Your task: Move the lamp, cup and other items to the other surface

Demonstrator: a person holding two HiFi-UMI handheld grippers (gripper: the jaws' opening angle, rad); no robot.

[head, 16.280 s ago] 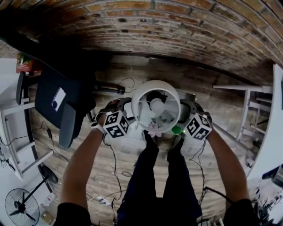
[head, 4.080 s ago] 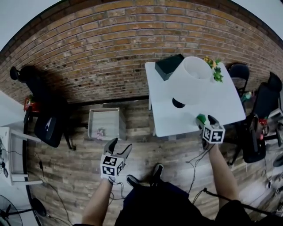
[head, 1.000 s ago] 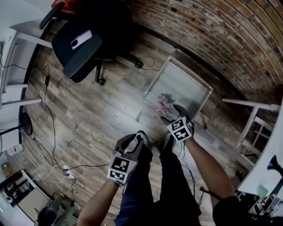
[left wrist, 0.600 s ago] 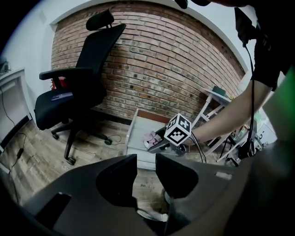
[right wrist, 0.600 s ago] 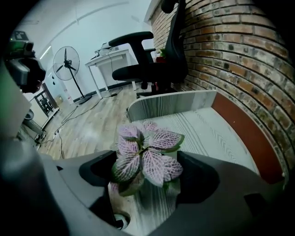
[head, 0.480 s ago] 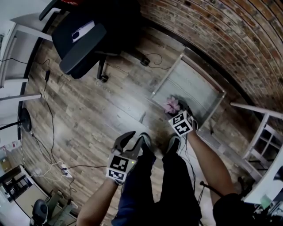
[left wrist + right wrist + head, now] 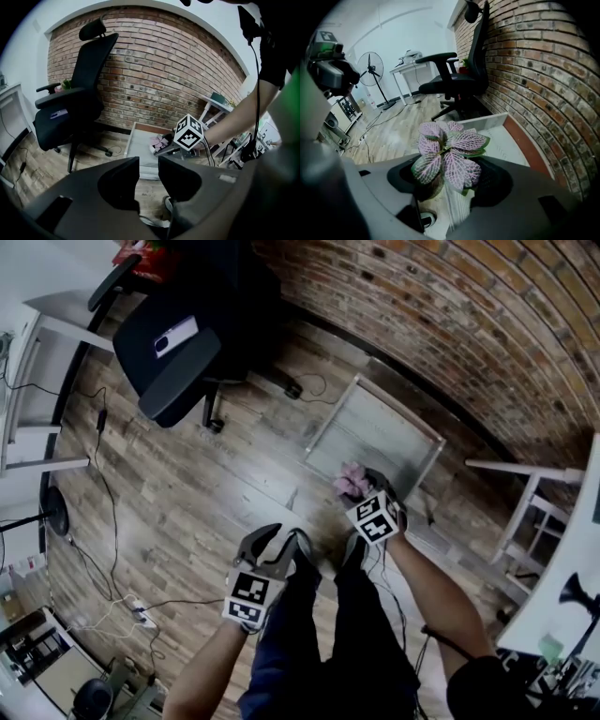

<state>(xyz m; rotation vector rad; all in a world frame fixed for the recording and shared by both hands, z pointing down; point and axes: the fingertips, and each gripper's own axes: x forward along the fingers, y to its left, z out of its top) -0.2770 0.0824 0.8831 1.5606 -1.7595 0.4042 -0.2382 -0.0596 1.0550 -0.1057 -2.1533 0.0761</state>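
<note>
The room had a wooden floor (image 7: pixel 187 493), a brick wall (image 7: pixel 450 324) and a low grey table (image 7: pixel 375 427) next to the wall. A little pink plant (image 7: pixel 447 157) stood at the near edge of that table. The right tongs (image 7: pixel 361 488) were closing around it and did not look tight yet. I think they should squeeze the pot low down, not the leaves, then lift straight up. The left tongs (image 7: pixel 281 542) hung a bit open over the floor, with nothing in them.

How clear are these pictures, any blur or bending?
Head view: strong fisheye, the brick wall bows. Left gripper view: the bottom is dark and soft, the corners black; the chair is clear. Right gripper view: the plant is sharp, the edges blurred.
</note>
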